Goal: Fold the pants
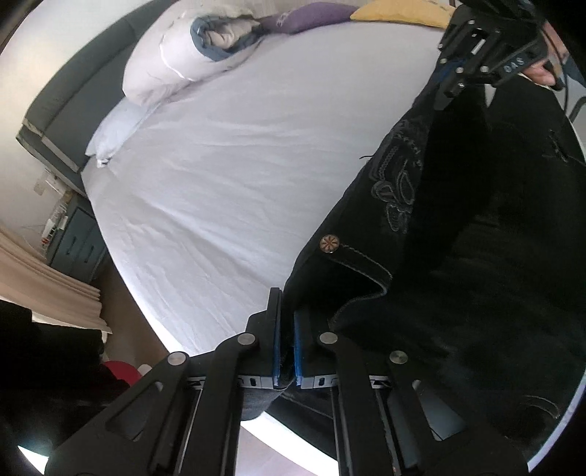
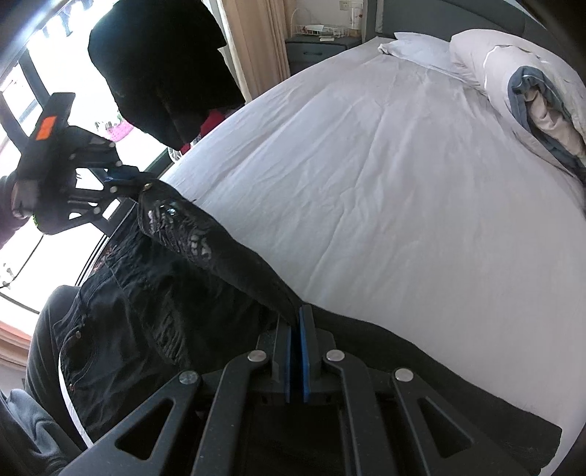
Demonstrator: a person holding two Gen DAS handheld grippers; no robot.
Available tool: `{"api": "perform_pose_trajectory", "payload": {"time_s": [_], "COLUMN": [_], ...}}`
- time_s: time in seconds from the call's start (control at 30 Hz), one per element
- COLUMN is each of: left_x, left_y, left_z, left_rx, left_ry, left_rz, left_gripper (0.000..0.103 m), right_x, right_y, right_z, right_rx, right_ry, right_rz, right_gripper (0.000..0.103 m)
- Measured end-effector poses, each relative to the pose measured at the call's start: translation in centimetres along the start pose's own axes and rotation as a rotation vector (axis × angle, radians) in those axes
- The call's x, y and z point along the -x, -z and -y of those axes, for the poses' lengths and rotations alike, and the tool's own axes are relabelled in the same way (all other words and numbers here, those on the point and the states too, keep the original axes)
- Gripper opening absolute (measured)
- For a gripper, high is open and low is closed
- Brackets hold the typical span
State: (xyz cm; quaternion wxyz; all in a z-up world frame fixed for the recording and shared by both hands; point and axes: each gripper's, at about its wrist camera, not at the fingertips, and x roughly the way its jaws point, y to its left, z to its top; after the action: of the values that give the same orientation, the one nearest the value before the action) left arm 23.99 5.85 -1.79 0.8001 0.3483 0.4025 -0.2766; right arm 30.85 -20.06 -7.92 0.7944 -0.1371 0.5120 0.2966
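Note:
Black embroidered pants (image 1: 421,205) with a metal button (image 1: 329,244) hang stretched by the waistband between both grippers, above the near edge of a white-sheeted bed (image 1: 227,175). My left gripper (image 1: 287,315) is shut on one end of the waistband. My right gripper (image 2: 298,318) is shut on the other end. In the right wrist view the pants (image 2: 205,241) run from my jaws to the left gripper (image 2: 121,175), and the legs drape down over the bed edge. The right gripper (image 1: 452,86) shows at the top right of the left wrist view.
A rolled white and blue duvet (image 1: 183,55) and a pillow (image 1: 113,135) lie at the head of the bed. Purple (image 1: 307,16) and yellow (image 1: 403,12) cushions lie beyond. A nightstand (image 2: 318,44), curtains (image 2: 252,36) and a hanging dark garment (image 2: 164,73) stand beside the bed.

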Motion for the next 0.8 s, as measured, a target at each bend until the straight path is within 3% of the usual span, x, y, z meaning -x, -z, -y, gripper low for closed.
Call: {"api": "perform_pose_trajectory", "payload": {"time_s": [0.23,0.43,0.57,0.8], "left_x": [3.6,7.1,7.4,7.8], "left_y": [1.1,3.2,5.5,7.9], "left_z": [3.1,8.2,12.5,16.9], "left_rx": [-0.014,-0.035,-0.048,-0.026], "left_ry": [-0.012,0.009,0.064,0.072], "left_rz": [0.058,0.103,0.061,0.044], "left_gripper": [0.004,0.004,0.004,0.004], "right_x": [1.6,1.9,1.4,1.9], "right_y": [3.0,9.7,14.2,17.9], "right_z": [-2.0,-3.8,-4.7,-5.9], "right_rx": [-0.066,-0.206,-0.297,-0.448], "right_ry": [0.008,-0.125,-0.208,-0.283], "right_rz": [-0.001,-0.012,-0.046,-0.061], "right_gripper": [0.005,0.005,0.005,0.005]}}
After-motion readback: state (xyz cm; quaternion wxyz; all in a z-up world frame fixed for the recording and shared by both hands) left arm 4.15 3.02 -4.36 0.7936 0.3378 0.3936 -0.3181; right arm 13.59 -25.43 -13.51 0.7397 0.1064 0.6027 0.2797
